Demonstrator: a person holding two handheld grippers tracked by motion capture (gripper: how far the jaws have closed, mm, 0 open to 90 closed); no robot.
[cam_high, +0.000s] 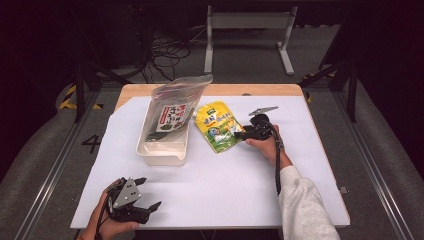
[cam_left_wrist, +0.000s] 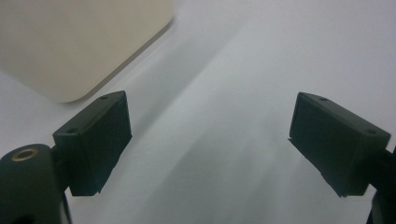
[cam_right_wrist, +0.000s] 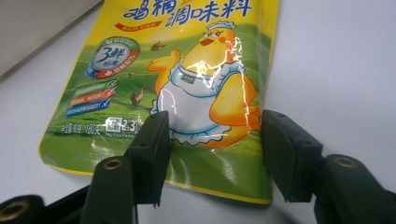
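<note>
On the bench (cam_high: 225, 175), the tub (cam_high: 165, 145) already held the dark packet (cam_high: 172, 117). The yellow pouch (cam_high: 217, 125) still lay flat at the tub's three o'clock, unpacked. Your right claw (cam_high: 240, 134) straddled its lower corner, half-open, pads not yet pressing. Your left claw (cam_high: 147, 192) rested wide open, empty, at seven o'clock.

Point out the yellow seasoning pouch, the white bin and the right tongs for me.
yellow seasoning pouch (cam_right_wrist: 201, 93): right gripper view, on the printed chick.
white bin (cam_high: 162, 156): high view, on its near wall.
right tongs (cam_high: 239, 134): high view, between the tips at the pouch's edge.
</note>
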